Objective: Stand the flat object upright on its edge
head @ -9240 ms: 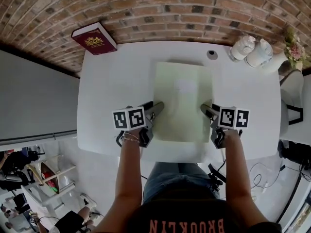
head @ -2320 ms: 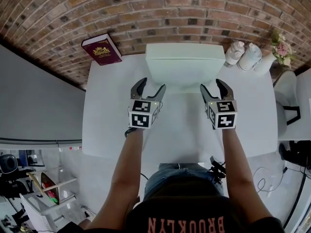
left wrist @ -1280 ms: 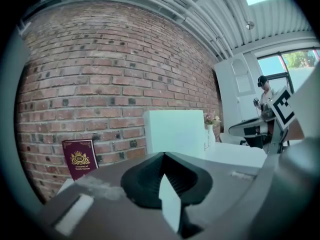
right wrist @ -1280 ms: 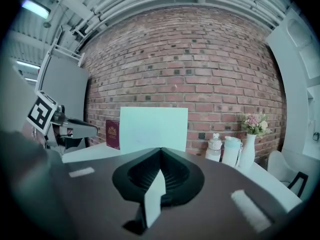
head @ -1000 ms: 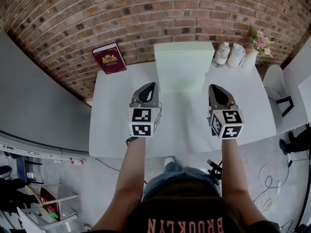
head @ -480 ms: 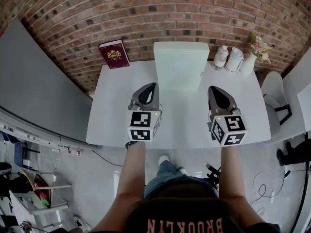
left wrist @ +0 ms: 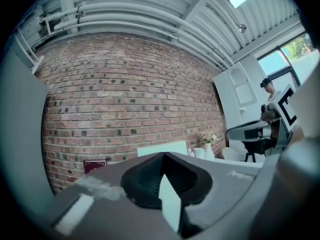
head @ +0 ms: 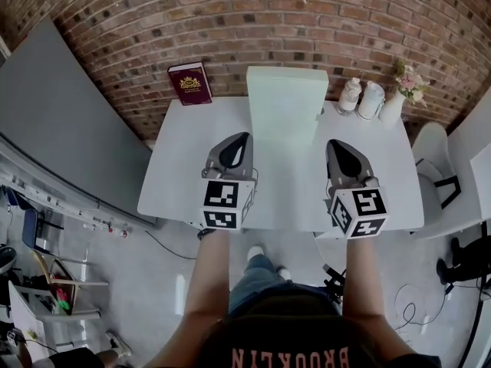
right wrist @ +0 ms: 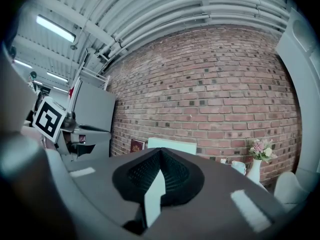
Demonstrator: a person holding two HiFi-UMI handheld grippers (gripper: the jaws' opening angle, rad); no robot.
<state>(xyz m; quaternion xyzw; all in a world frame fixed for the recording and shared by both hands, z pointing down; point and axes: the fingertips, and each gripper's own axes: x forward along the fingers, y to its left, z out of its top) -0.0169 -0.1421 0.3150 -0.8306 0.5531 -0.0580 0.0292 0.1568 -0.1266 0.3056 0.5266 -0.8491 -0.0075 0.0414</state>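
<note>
The board stands upright on its lower edge at the far side of the table, against the brick wall. The left gripper and the right gripper are both pinched closed on nothing, level and well clear of the board. The task appears complete, with no step left.

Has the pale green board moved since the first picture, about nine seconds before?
Yes. The board lay flat in the middle of the table then; now it stands upright at its far edge, by the brick wall.
</note>
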